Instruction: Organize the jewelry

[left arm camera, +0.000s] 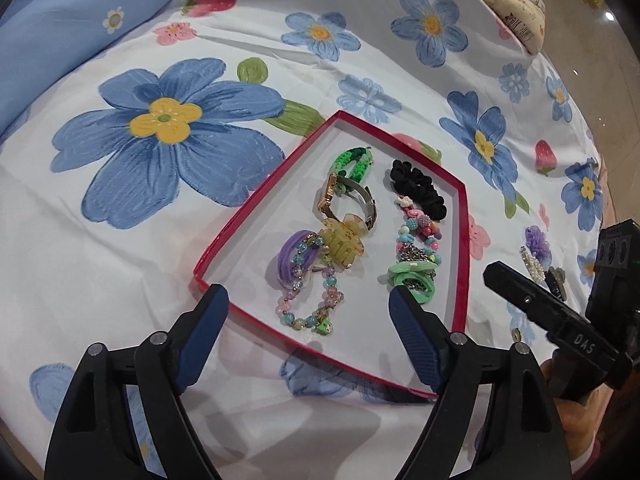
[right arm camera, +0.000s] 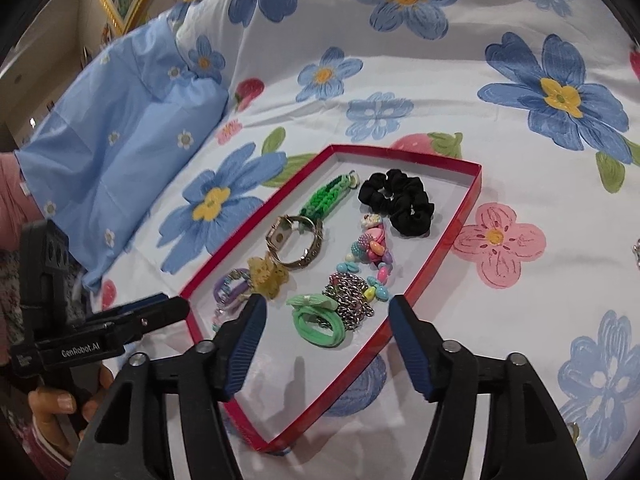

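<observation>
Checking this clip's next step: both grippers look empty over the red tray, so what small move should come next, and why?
Probably swing the right gripper toward the pearl clip lying on the floral sheet outside the red tray; both it and the left gripper are open and empty.

A bed covered by a white floral sheet (left arm camera: 120, 264) is carrying a shallow red tray (left arm camera: 463, 248). A blue pillow (left arm camera: 60, 32) is lying well beyond the tray's left side; a pearl clip (left arm camera: 534, 266) is lying just right of the tray.
</observation>
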A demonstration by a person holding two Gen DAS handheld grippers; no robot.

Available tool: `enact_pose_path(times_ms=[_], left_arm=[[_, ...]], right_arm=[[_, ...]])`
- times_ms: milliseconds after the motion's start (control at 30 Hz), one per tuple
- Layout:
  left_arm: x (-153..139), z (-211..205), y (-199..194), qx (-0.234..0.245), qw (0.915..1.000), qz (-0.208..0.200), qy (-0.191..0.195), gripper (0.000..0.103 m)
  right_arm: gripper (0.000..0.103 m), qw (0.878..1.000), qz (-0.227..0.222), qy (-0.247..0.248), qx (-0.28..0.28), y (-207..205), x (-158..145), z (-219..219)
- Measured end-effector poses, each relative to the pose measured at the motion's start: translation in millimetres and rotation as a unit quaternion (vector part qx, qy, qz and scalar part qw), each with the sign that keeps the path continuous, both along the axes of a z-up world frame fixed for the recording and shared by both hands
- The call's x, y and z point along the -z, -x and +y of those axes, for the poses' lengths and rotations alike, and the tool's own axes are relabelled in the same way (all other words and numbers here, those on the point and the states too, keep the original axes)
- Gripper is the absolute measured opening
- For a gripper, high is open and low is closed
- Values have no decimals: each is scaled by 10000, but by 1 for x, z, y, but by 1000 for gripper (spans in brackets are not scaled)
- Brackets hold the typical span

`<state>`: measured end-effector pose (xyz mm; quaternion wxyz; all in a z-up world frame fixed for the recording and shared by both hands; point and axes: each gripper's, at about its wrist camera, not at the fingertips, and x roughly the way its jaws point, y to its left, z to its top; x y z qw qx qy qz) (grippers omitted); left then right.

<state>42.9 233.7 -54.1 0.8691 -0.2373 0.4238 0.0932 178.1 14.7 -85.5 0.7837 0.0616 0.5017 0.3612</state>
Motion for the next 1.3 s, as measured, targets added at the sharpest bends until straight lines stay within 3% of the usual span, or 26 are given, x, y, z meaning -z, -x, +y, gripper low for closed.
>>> enact_pose_path(times_ms=[167,400,533,700,767,867,1033,1067,1133,1200,1300], left_arm=[[-8,-11,19,-110,9995,-220,-181,90],[-20,-24,50,-678,9938,-435,-760,92],[-26,-30,58,-283,9962,-495,-660,92],[-37,-47,75,-197,9927,-681,-971,92],[-42,-51,83,-165,9920,-876,-891,92],[-50,-57,82,91,9925,-726,-976,92],[-85,-70,85,139,9805,-891,-1743,97],[-94,-71,85,67,9771,-955,-1903,103],[-103,-73,83,-28,9719,-1017,-2123,103],[-101,-73,82,-109,9688,-1039,-2246,103],[-85,-67,84,-257,9718,-991,-2125,103]], right_arm=[[79,9987,24,-460,239,9,-6,-16],[81,9957,72,-861,324,32,-7,-34],[82,9938,113,-1005,469,44,-8,-47],[82,9921,-22,-1085,628,56,-15,-60],[82,9921,-176,-1031,690,62,-20,-63],[82,9920,-451,-913,741,69,-33,-66],[83,9896,-1075,-643,704,74,-74,-66],[86,9884,-1242,-551,682,75,-85,-66],[96,9847,-1555,-340,714,75,-106,-64],[102,9789,-1846,-426,759,78,-122,-67],[103,9756,-1995,-334,850,83,-120,-67]])
